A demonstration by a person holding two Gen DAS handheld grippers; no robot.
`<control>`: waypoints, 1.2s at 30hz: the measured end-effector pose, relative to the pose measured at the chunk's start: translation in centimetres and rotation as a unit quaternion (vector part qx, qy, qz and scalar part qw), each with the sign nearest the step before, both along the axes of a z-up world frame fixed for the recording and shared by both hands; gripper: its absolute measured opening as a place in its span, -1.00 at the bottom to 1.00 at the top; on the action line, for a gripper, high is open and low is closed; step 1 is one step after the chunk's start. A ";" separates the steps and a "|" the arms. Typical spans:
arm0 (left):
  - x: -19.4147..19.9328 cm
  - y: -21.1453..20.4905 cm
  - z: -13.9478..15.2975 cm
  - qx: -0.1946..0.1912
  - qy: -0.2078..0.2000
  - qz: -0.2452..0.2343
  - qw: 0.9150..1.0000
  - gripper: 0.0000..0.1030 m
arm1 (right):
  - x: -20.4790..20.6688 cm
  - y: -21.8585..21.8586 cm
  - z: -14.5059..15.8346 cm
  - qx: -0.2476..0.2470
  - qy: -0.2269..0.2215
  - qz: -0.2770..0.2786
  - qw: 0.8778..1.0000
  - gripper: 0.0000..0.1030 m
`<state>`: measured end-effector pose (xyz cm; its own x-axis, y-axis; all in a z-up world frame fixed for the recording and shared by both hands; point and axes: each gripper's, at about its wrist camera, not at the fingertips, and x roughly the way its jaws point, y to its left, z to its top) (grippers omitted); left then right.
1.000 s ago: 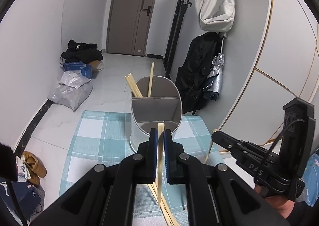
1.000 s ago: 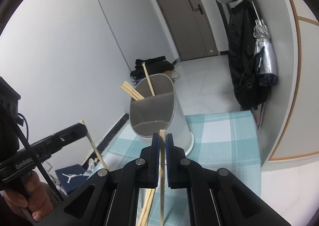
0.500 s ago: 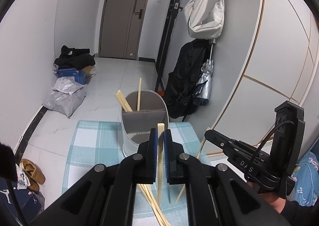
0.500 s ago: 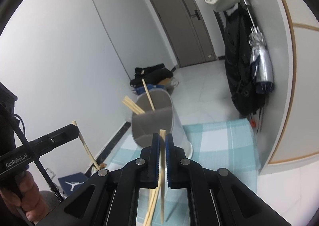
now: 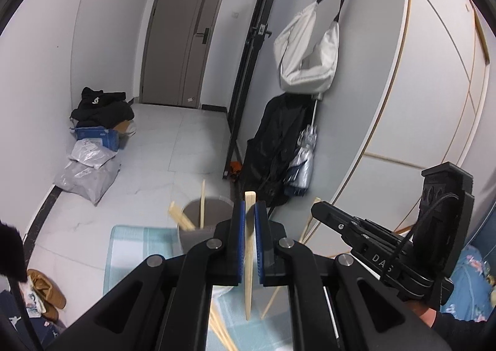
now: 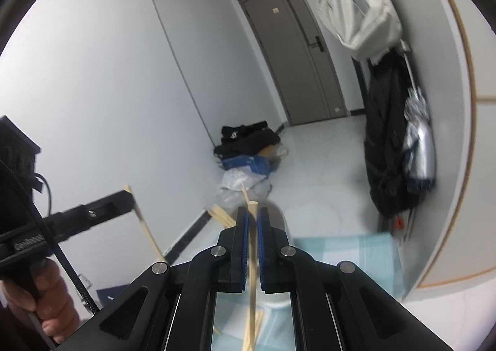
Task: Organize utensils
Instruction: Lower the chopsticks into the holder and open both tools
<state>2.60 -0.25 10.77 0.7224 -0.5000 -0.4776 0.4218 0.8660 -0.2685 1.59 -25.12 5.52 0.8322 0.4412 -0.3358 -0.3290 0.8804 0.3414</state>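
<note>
From the left wrist view, the left gripper (image 5: pixel 250 242) has its blue-padded jaws clamped on a pale wooden chopstick (image 5: pixel 248 264), gripped close under its blunt top so the long tapered end hangs free below the pads — a hold that suits lowering it point-first into a container. Just beyond and below the fingertips stands the grey oval plastic utensil holder (image 5: pixel 198 234) on the light blue checked tablecloth (image 5: pixel 130 245); several chopsticks already lean in it, resting against its rim. More loose wooden chopsticks (image 5: pixel 221 331) lie on the cloth beneath the gripper, so the sorting looks only partly done. To the right the black right gripper (image 5: pixel 322 211) is seen side-on, a second chopstick (image 5: pixel 307 228) slanting down from its tip. From the right wrist view, that right gripper's jaws are likewise closed on its own thin wooden stick (image 6: pixel 252 261), which runs down between the pads toward the cloth, with the holder partly hidden behind the fingers. At the left edge the left gripper (image 6: pixel 122 200) appears — blurred — carrying its chopstick at a slant, a person's hand (image 6: pixel 46 298) wrapped round the handle. Both sticks sit high over the table, probably to clear the holder's rim before dropping in.
</note>
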 end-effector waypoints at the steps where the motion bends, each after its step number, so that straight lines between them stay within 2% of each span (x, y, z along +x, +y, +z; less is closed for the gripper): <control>1: 0.3 0.0 0.4 -0.003 -0.004 0.000 1.000 -0.94 | 0.2 0.0 0.7 -0.002 -0.004 0.001 1.000 -0.91; 5: 2.3 0.2 2.4 -0.016 -0.024 0.001 1.000 -0.94 | 1.9 0.4 4.2 -0.014 -0.029 0.007 0.999 -0.91; 9: 4.1 0.9 3.2 -0.027 -0.033 0.007 0.999 -0.94 | 3.8 0.8 6.7 -0.023 -0.049 0.009 0.998 -0.91; 15: 7.1 1.9 3.1 -0.032 -0.041 0.023 0.998 -0.94 | 7.5 1.7 8.3 -0.042 -0.071 0.009 0.997 -0.91; 24: 10.9 2.9 0.3 -0.032 -0.021 0.052 0.998 -0.94 | 13.4 3.4 5.7 -0.067 -0.065 0.023 0.995 -0.91; 31: 11.9 2.6 -1.6 -0.036 -0.024 0.044 0.998 -0.94 | 15.5 4.4 3.4 -0.086 -0.058 0.045 0.994 -0.91; 36: 11.5 1.5 -3.0 -0.014 -0.028 0.042 0.999 -0.94 | 15.8 4.5 1.8 -0.096 -0.044 0.065 0.992 -0.91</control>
<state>14.06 1.24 7.75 0.7876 -0.4493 -0.4216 0.3634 0.8913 -0.2710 17.36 -20.66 7.34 0.8019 0.4822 -0.3529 -0.4660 0.8743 0.1358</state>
